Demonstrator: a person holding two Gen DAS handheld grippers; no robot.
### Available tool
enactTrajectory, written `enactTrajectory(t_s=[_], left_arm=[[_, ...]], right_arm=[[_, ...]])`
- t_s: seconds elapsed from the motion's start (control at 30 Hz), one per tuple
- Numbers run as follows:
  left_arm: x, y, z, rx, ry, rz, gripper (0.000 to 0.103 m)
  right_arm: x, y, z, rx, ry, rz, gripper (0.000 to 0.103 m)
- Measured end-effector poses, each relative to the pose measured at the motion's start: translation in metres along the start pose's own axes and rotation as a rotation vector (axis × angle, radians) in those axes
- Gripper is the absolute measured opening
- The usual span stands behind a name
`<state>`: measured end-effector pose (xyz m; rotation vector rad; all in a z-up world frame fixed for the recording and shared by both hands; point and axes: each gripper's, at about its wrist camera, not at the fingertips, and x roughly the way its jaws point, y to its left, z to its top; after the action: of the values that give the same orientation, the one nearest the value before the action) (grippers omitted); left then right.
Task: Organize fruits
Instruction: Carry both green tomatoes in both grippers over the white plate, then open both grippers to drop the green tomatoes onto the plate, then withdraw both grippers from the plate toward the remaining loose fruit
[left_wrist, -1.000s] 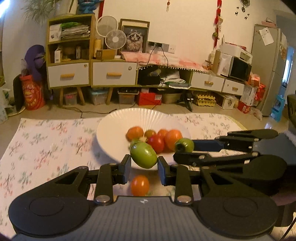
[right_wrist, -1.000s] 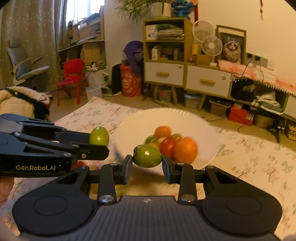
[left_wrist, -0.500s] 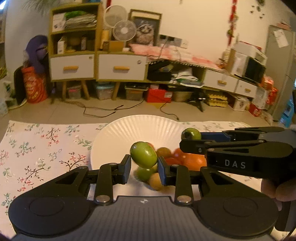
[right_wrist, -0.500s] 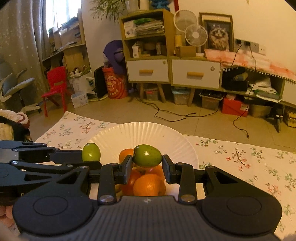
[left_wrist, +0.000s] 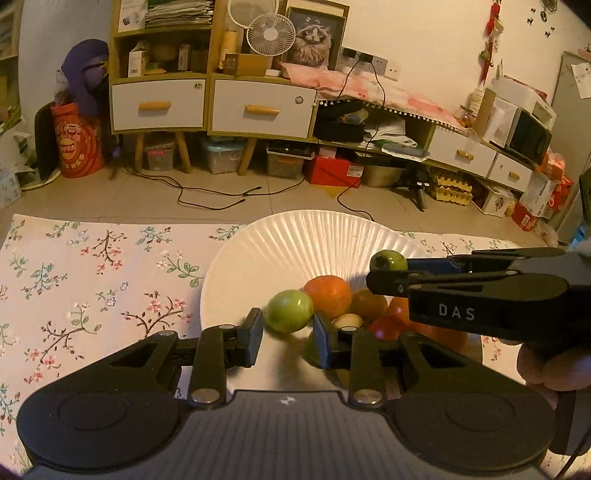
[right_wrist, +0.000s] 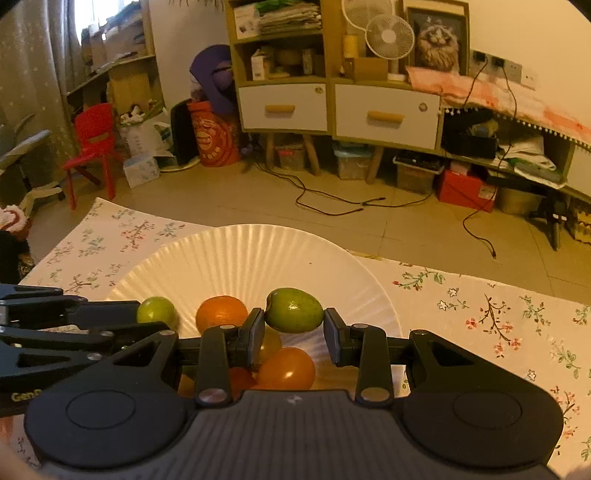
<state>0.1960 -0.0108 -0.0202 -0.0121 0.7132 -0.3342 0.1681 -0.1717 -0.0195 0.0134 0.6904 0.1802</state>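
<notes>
A white paper plate lies on the floral cloth and holds an orange, a brownish tomato, an orange tomato and red ones. My left gripper hangs over the plate's near left part, shut on a green fruit. My right gripper reaches in from the right above the pile, shut on a second green fruit. The two grippers stand close side by side.
The floral tablecloth spreads left of the plate and right of it. Beyond the table's far edge are a tiled floor with cables and low cabinets. A person's hand holds the right gripper.
Both grippers moved forward over the plate, each keeping its green fruit. The plate and fruit pile now lie beneath them. The orange tomato seen on the cloth under the left gripper is out of view.
</notes>
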Motion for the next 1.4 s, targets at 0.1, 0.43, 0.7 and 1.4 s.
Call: enactTrajectory(t_s=[0.1, 0.43, 0.7, 1.4], left_arm=[[0.002, 0.000, 0.002, 0.002, 0.001, 0.002, 0.023], [0.000, 0.001, 0.004, 0.006, -0.011, -0.007, 0.026], [-0.010, -0.004, 0.007, 0.039, -0.041, 0.006, 0.046], [-0.056, 0.000, -0.010, 0.049, -0.062, 0.012, 0.078]], right_arm=[[0.001, 0.000, 0.003, 0.021, 0.003, 0.005, 0.032], [0.003, 0.007, 0.009, 0.011, 0.020, 0.000, 0.033], [-0.006, 0.008, 0.012, 0.006, 0.003, -0.018, 0.051], [-0.062, 0.015, -0.001, 0.023, -0.081, -0.003, 0.072]])
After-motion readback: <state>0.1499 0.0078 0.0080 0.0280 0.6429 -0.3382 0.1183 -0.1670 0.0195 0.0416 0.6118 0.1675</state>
